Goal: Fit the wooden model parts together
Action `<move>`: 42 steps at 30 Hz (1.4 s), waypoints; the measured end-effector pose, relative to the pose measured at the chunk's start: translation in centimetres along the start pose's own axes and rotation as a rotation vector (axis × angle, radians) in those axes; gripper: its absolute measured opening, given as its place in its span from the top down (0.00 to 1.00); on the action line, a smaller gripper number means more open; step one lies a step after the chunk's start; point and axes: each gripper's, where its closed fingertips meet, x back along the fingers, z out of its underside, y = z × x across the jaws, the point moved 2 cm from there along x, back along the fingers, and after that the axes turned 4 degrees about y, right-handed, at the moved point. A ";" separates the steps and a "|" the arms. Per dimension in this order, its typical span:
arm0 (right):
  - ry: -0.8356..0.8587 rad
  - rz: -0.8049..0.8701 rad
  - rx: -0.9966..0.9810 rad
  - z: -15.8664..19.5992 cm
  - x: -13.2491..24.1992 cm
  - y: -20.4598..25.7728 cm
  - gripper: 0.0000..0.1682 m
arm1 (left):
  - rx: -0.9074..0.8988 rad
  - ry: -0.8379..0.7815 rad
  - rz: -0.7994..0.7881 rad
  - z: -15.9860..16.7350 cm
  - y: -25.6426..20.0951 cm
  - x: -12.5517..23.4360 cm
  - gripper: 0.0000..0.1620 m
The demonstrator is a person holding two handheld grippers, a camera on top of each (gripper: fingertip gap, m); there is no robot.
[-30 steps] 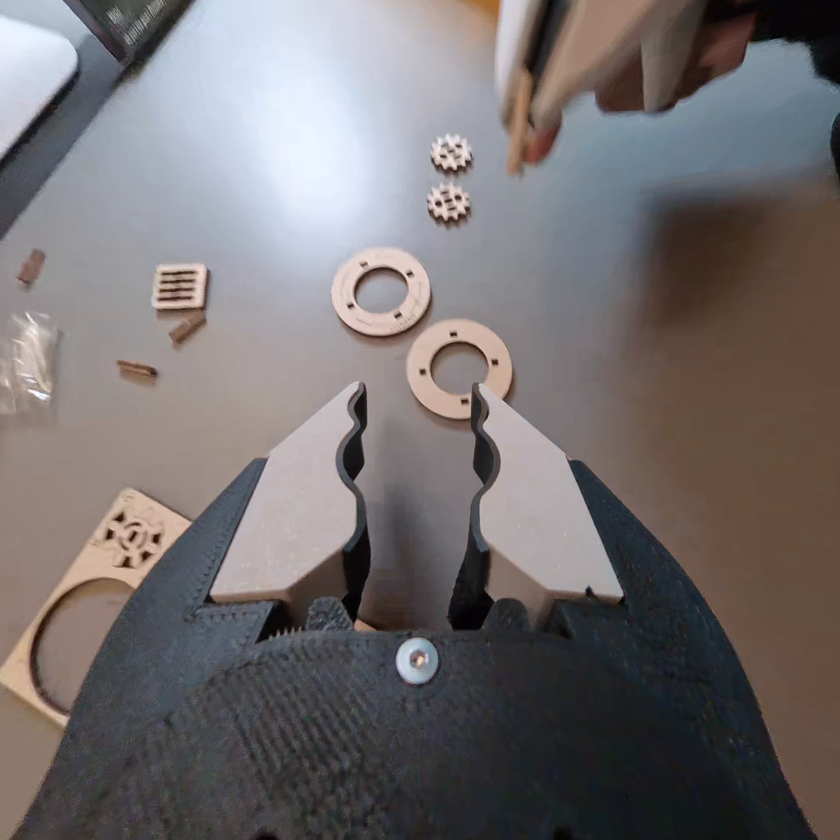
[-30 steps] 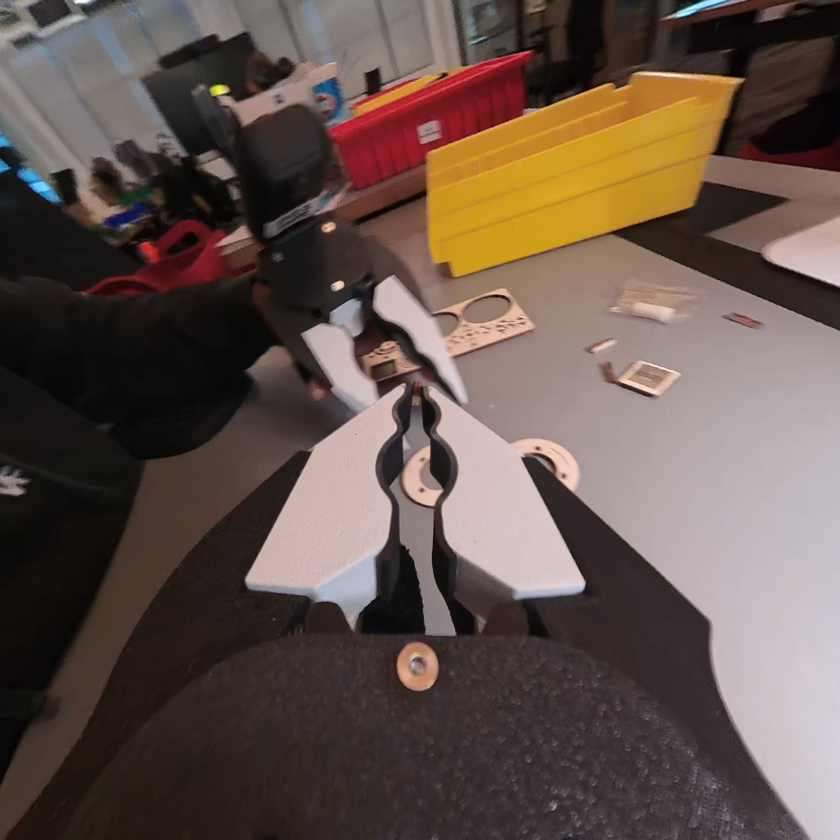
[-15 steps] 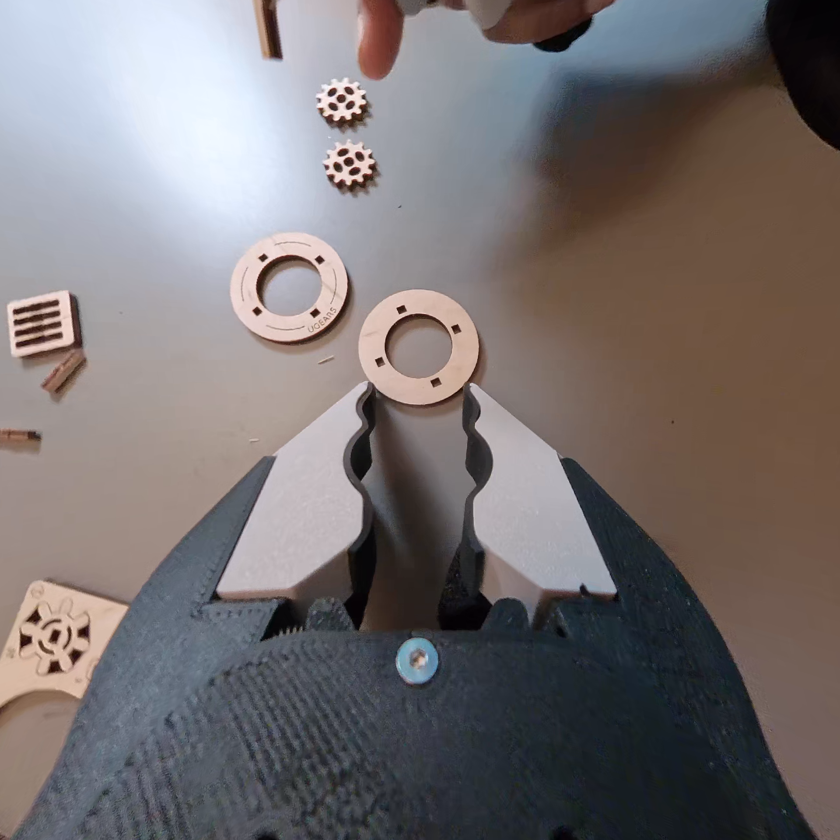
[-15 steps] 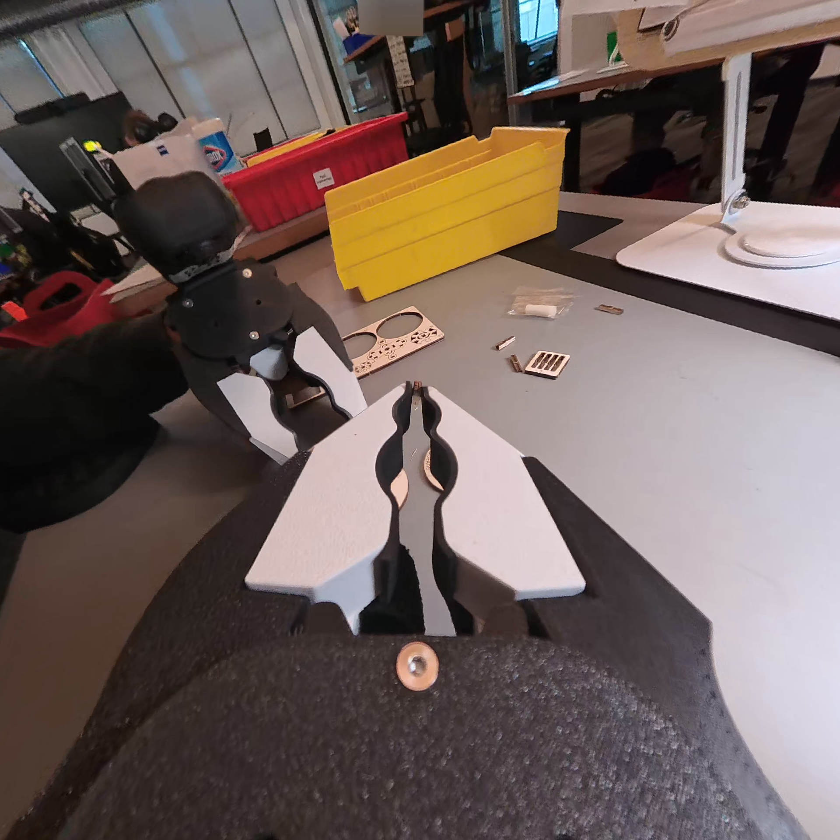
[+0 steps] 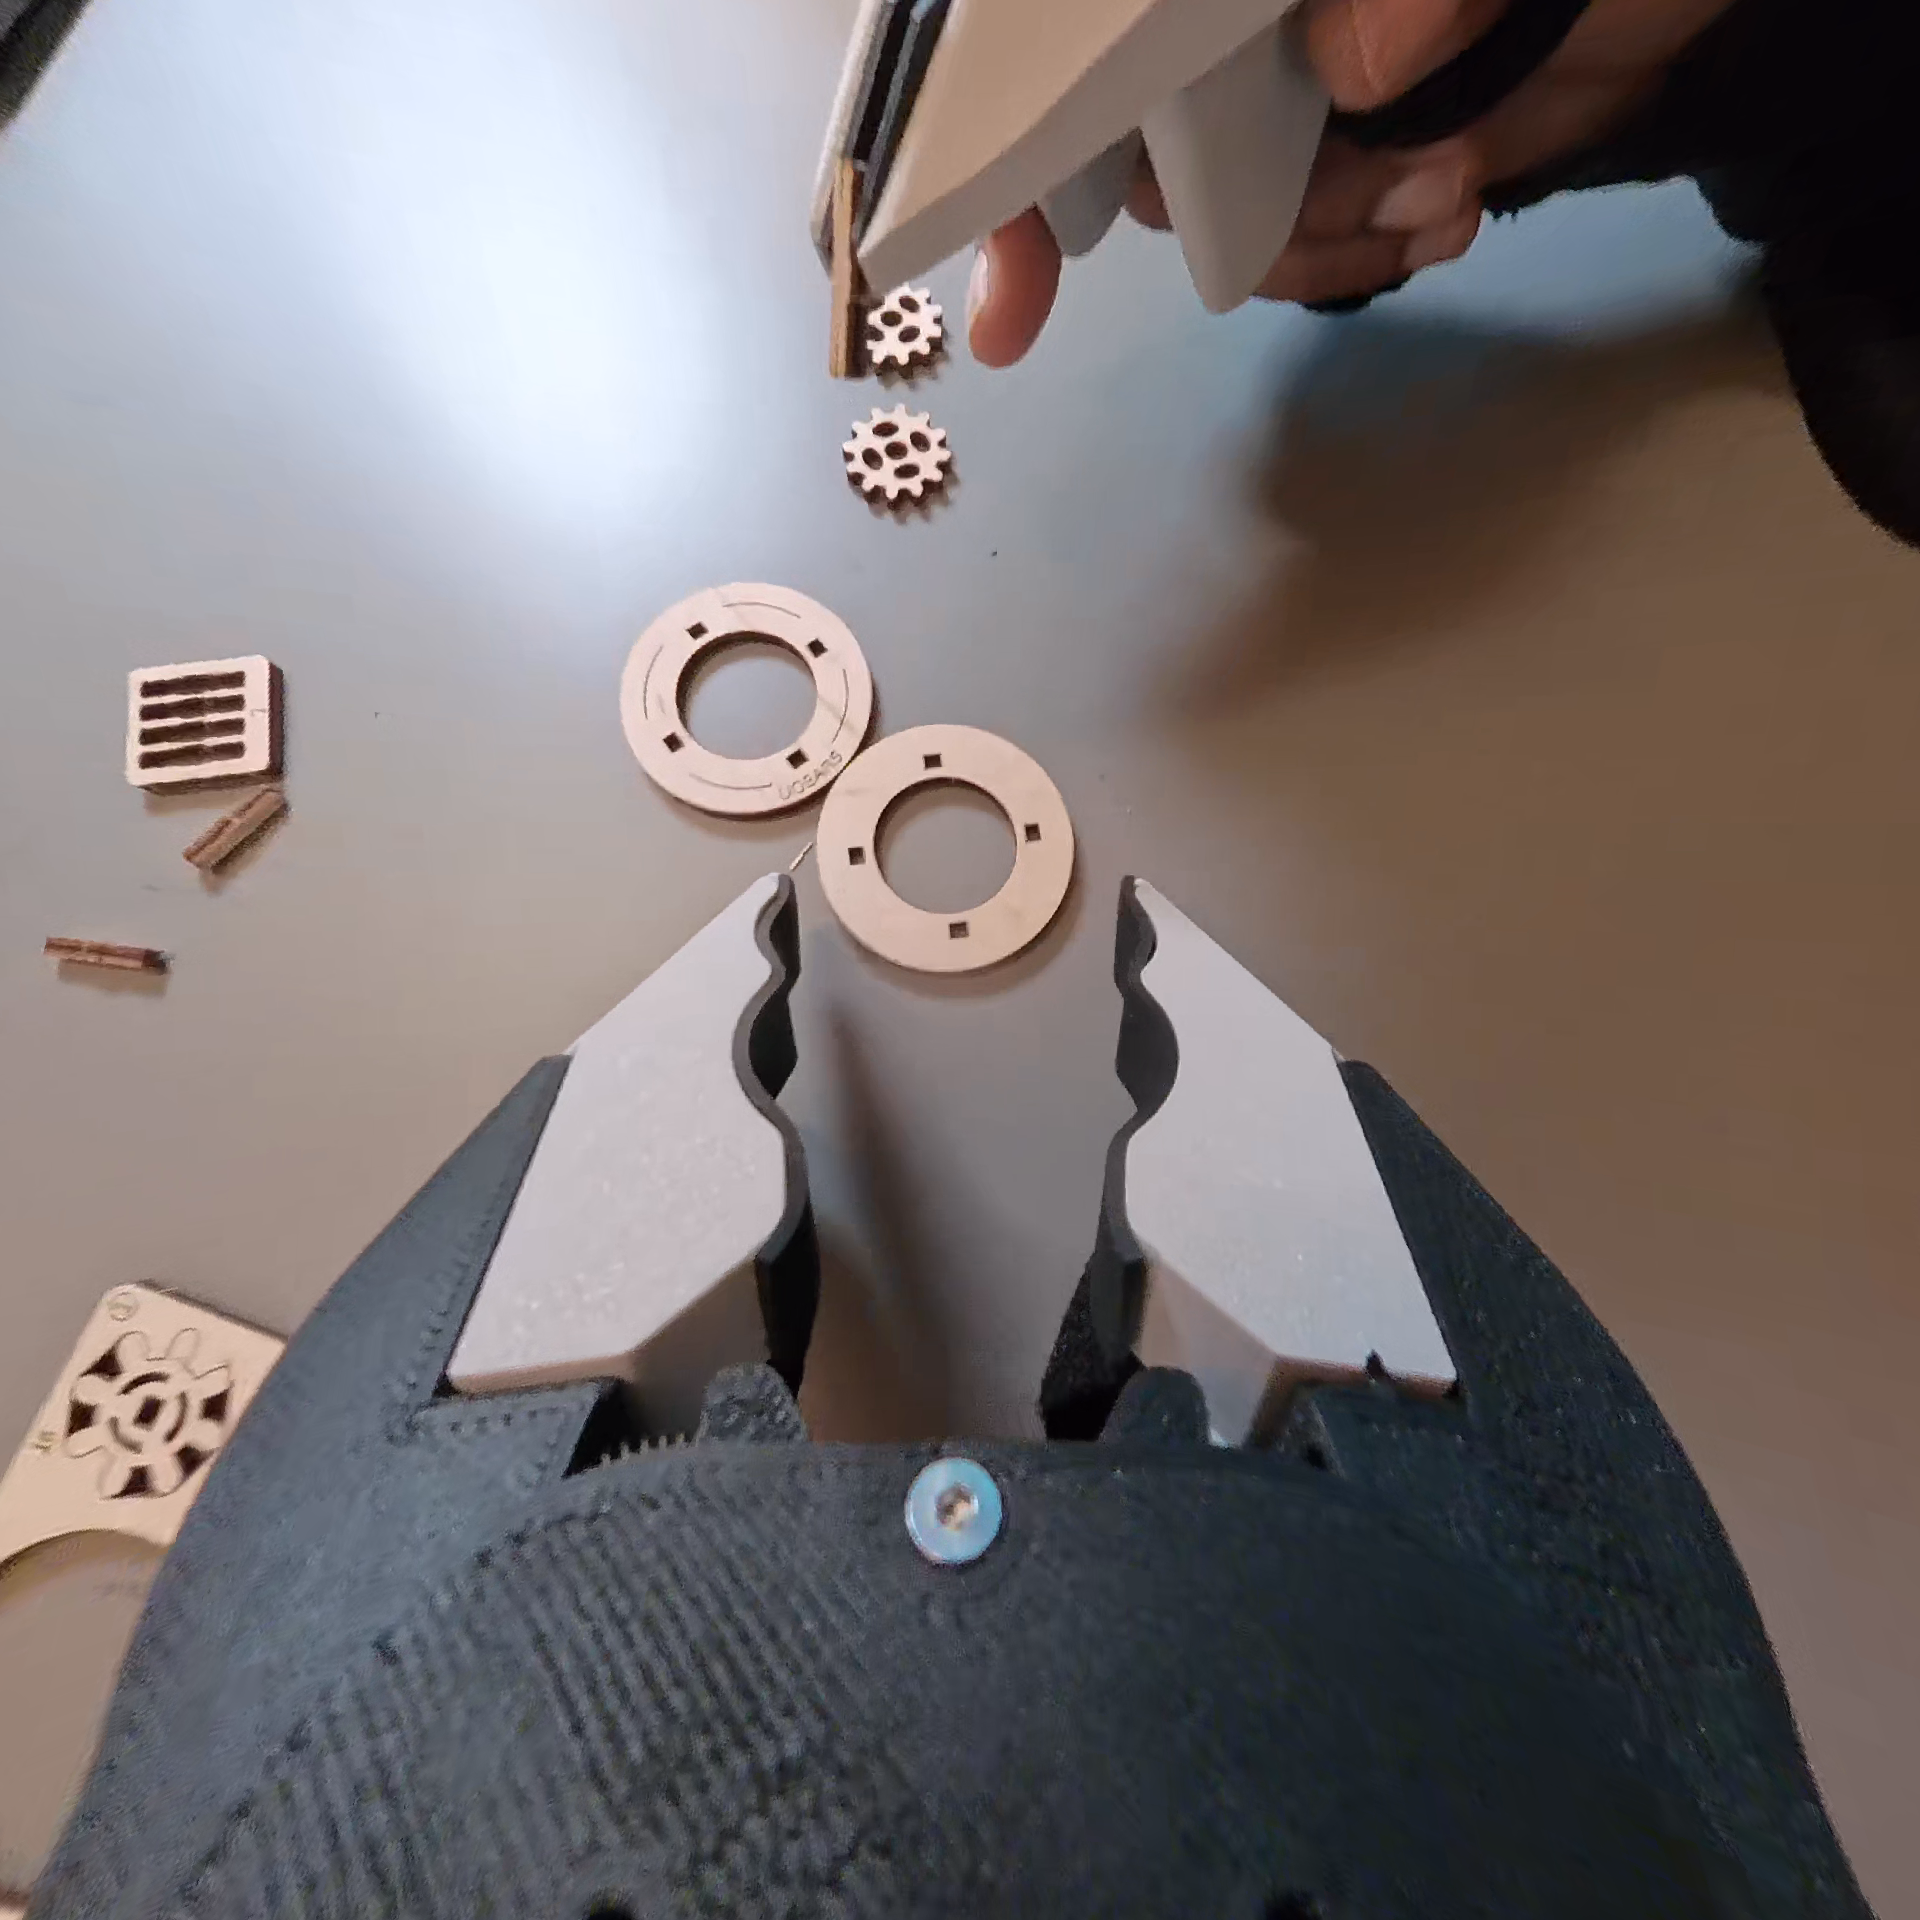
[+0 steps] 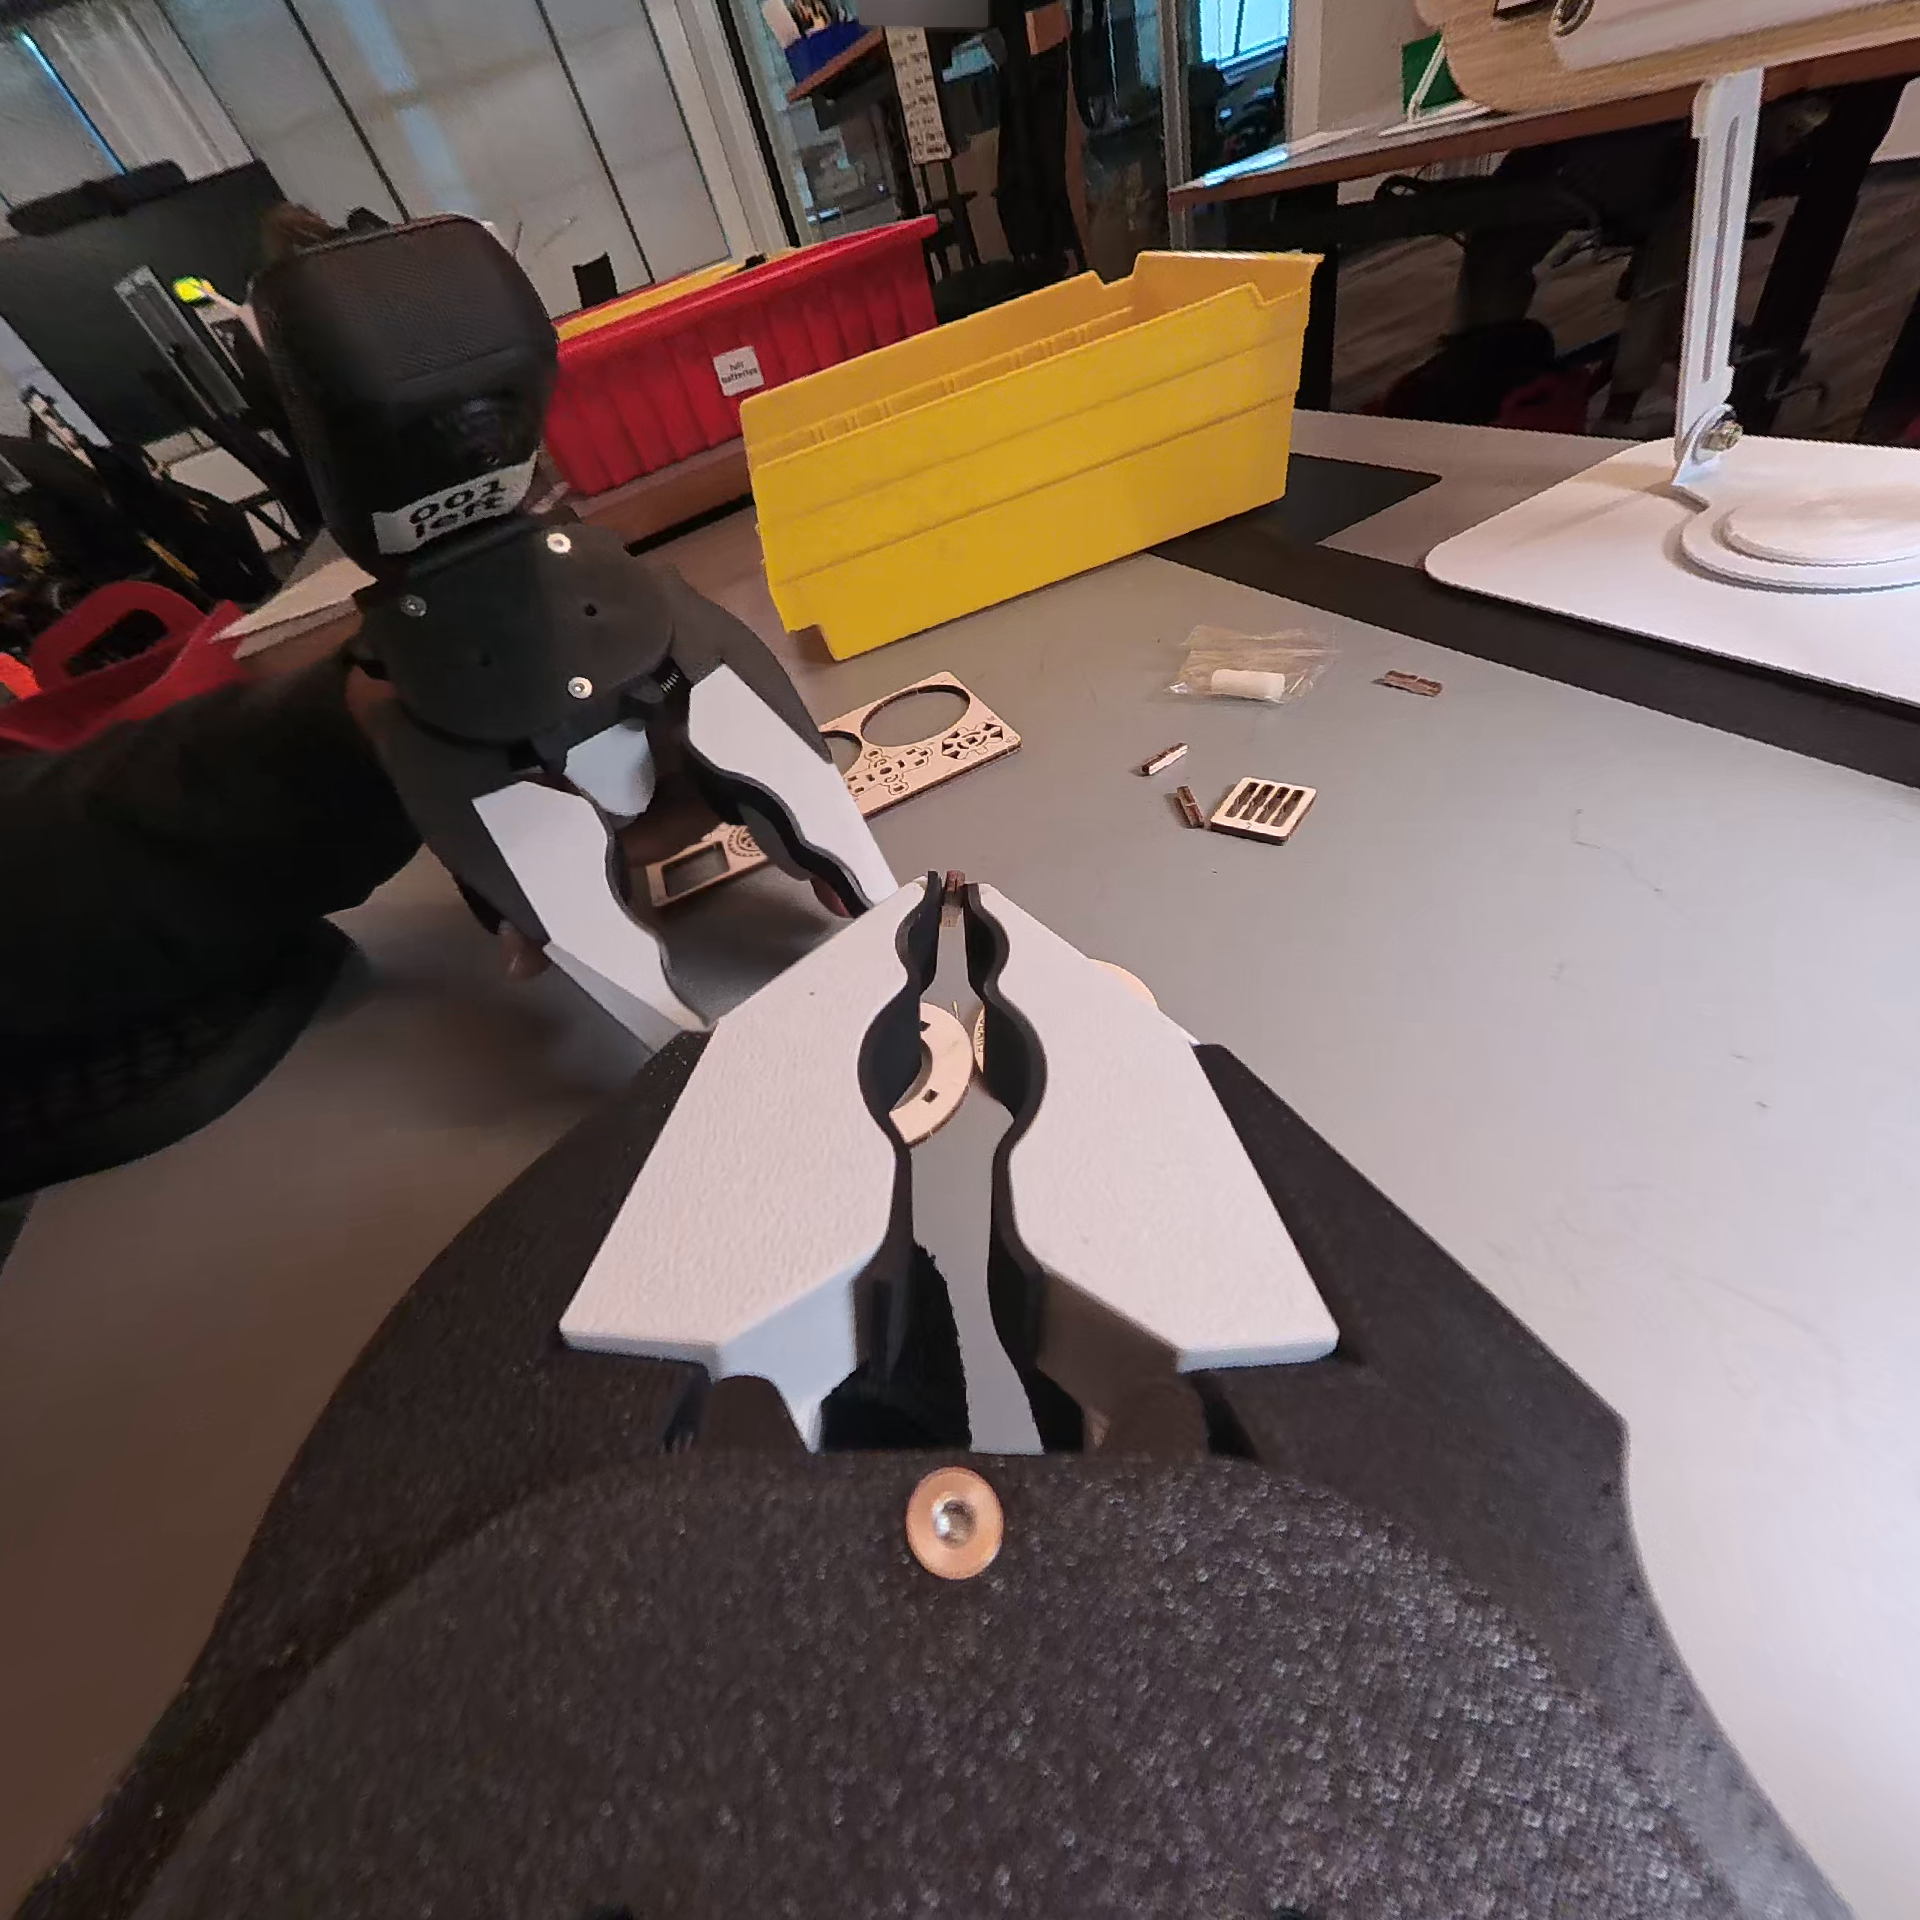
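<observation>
While the right claw (image 6: 943, 902) pinches a small wooden peg (image 5: 844, 272) upright near the far gear (image 5: 904, 329), the left claw (image 5: 956, 899) hangs wide and empty over the nearer ring (image 5: 943, 847) on the worktop (image 5: 1455, 831). Likely next: seat that peg into a ring slot, needing careful alignment.

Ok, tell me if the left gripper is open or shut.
Open. The left gripper shows a wide gap between its fingers, nothing held, just short of a wooden ring.
</observation>
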 end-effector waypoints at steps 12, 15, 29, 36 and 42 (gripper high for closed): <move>-0.012 0.011 0.002 -0.1 0.1 -0.2 0.99 | -0.123 0.085 0.020 -0.1 0.8 -1.3 0.70; -0.017 0.005 -0.003 -0.1 0.0 -0.2 0.99 | -0.237 0.099 0.065 0.0 0.5 -1.2 0.82; -0.038 -0.010 -0.031 -0.2 0.1 -0.8 0.99 | -0.131 0.084 0.076 -0.1 1.8 -1.6 0.66; -0.005 -0.058 -0.008 0.3 -0.2 0.1 0.99 | -0.225 0.086 0.152 -0.2 0.9 -1.7 0.68; 0.036 -0.110 0.031 0.8 -0.6 1.2 0.99 | -0.293 0.065 0.193 0.0 0.0 -1.6 0.68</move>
